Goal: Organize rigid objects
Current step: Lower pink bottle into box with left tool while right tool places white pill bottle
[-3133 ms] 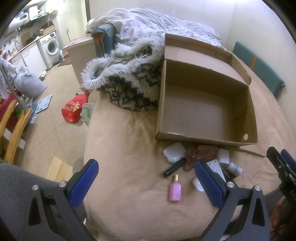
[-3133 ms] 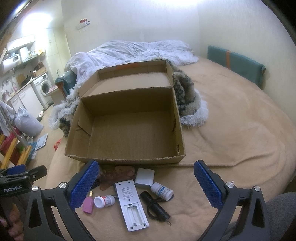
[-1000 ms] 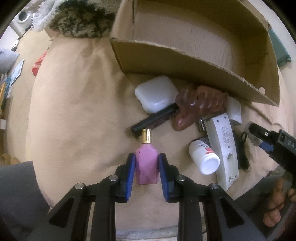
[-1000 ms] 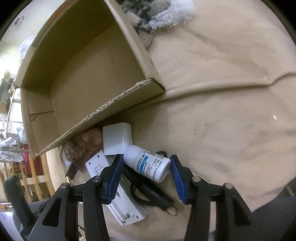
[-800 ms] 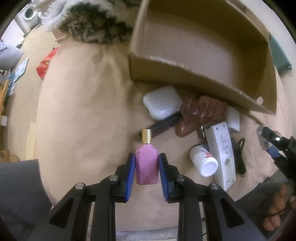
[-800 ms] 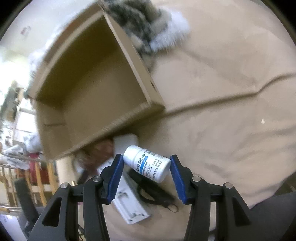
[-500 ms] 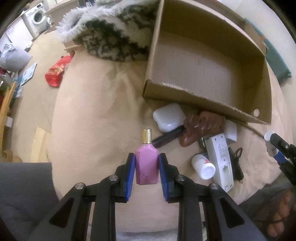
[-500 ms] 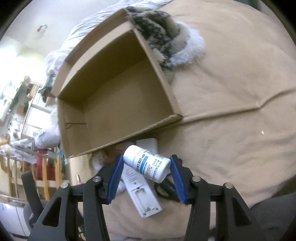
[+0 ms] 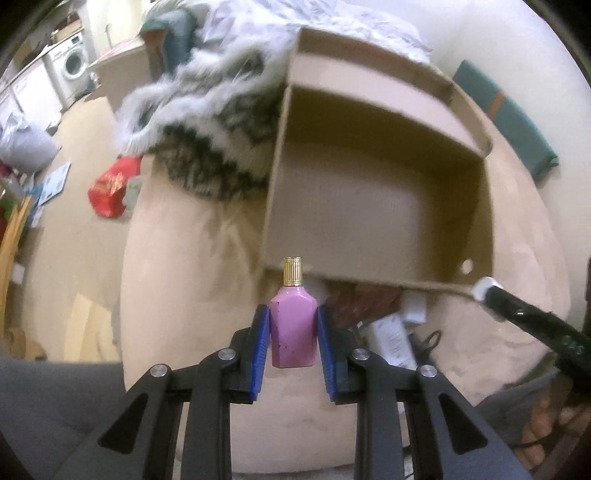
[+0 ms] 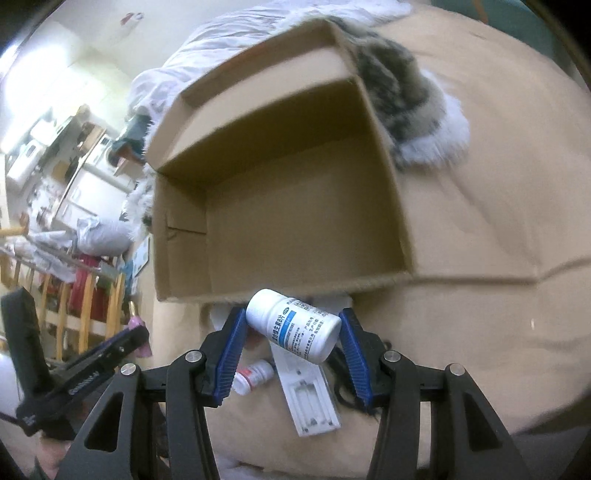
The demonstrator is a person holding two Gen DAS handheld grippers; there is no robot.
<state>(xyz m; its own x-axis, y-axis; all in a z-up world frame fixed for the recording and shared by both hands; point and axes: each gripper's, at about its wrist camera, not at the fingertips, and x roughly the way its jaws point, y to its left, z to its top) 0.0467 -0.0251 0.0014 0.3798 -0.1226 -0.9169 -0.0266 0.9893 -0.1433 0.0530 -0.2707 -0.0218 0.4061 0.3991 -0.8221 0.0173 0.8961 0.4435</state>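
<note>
My left gripper (image 9: pixel 292 334) is shut on a pink perfume bottle (image 9: pixel 293 328) with a gold cap, held in the air in front of the near wall of an open cardboard box (image 9: pixel 373 206). My right gripper (image 10: pixel 291 332) is shut on a white pill bottle (image 10: pixel 293 325) with a blue label, held tilted just before the box's (image 10: pixel 288 206) near wall. The box inside looks bare. On the bed below lie a white remote (image 10: pixel 306 391), a small red-labelled pill bottle (image 10: pixel 253 376), a brown hair claw (image 9: pixel 364 301) and a black cord (image 10: pixel 341 384).
The box sits on a tan bed cover (image 10: pixel 480 240). A furry grey-and-white blanket (image 9: pixel 207 125) lies against the box's far left side. White bedding (image 9: pixel 332 22) is behind. The bed's left edge drops to a floor with a red bag (image 9: pixel 109 188).
Both grippers closed on their bottles, lifted them off the bed and moved up toward the box. The views now look over the box's near wall.
</note>
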